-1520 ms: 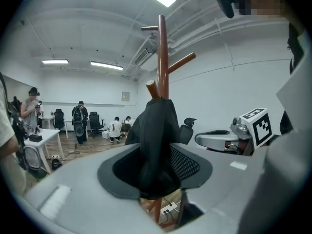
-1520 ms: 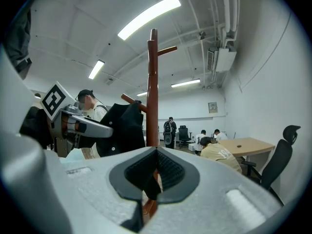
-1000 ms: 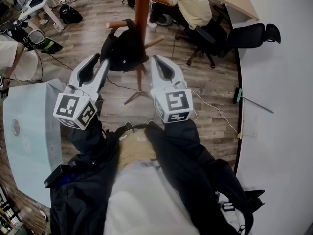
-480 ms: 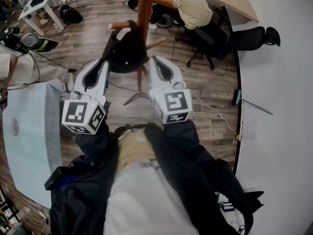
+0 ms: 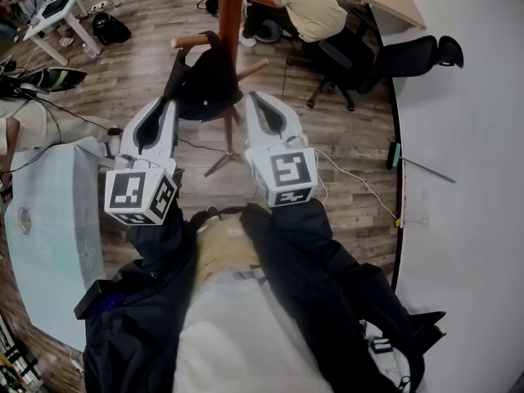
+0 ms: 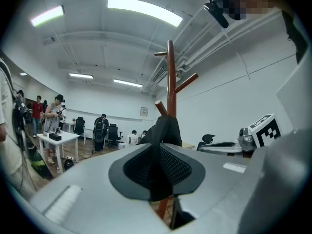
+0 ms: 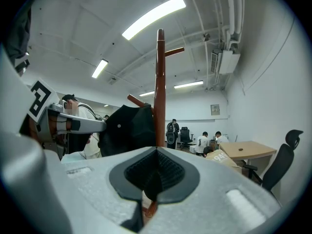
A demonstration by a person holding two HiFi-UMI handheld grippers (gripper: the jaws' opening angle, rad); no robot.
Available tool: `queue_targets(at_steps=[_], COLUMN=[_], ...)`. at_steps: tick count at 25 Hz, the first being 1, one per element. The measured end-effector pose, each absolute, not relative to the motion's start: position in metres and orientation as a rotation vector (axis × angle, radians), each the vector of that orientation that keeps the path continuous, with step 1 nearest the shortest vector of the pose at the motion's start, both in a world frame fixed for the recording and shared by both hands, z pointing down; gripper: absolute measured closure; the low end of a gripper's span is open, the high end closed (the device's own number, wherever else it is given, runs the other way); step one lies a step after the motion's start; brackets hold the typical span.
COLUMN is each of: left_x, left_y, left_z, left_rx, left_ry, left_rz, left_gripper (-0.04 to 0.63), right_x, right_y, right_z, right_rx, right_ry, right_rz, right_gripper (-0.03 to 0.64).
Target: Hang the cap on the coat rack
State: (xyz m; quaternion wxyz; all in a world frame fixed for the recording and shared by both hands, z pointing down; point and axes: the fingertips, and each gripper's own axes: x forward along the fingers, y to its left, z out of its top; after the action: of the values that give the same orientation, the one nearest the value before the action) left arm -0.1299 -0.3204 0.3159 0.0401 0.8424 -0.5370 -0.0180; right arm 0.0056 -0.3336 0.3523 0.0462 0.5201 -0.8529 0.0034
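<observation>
The black cap point(image 5: 209, 84) hangs on a lower peg of the brown wooden coat rack point(image 5: 232, 23), free of both grippers. My left gripper point(image 5: 168, 105) sits just left of and below the cap; its jaws are closing, with the tips together and nothing between them. My right gripper point(image 5: 255, 101) is just right of the rack pole, shut and empty. The left gripper view shows the cap point(image 6: 165, 130) on the rack point(image 6: 170, 82) beyond the left gripper point(image 6: 157, 147). The right gripper view shows the cap point(image 7: 129, 130) left of the pole point(image 7: 159, 82), past the right gripper point(image 7: 156, 152).
A person in a beige shirt point(image 5: 315, 6) sits on a chair behind the rack, next to a black office chair point(image 5: 417, 56). A glass table point(image 5: 49, 211) stands at my left, a white desk point(image 5: 57, 6) at far left. Cables point(image 5: 360, 182) run over the wood floor.
The left gripper's jaws have gone from apart to together, and it has drawn back a little from the cap. The cap stays on its peg; the right gripper has hardly moved.
</observation>
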Motion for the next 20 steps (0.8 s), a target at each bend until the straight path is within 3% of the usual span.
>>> queue_targets(at_steps=[3,6,11,20], left_x=[-0.138,-0.149,-0.172,-0.178], left_y=[-0.319,-0.315,-0.319,-0.322], left_z=[0.303,0.29,0.31,0.327], left_rx=[2.592,2.592,2.449,2.38], left_ry=[-1.684,-1.755,-1.865,-1.896], left_rz=[-0.137,-0.194,-0.131,-0.051], left_gripper=[0.512,0.514,0.594,0.594], right_x=[0.005,0.005,0.001,0.004], right_y=[-0.335,-0.337,-0.338,-0.338], right_z=[0.353,0.354,0.355,0.352], right_rx=[1.579,1.575,1.56,1.597], right_ry=[-2.604,-2.605,-2.617,-2.607], right_rz=[0.015,0.015,0.02,-0.003], right_gripper=[0.618,0.618,0.618,0.62])
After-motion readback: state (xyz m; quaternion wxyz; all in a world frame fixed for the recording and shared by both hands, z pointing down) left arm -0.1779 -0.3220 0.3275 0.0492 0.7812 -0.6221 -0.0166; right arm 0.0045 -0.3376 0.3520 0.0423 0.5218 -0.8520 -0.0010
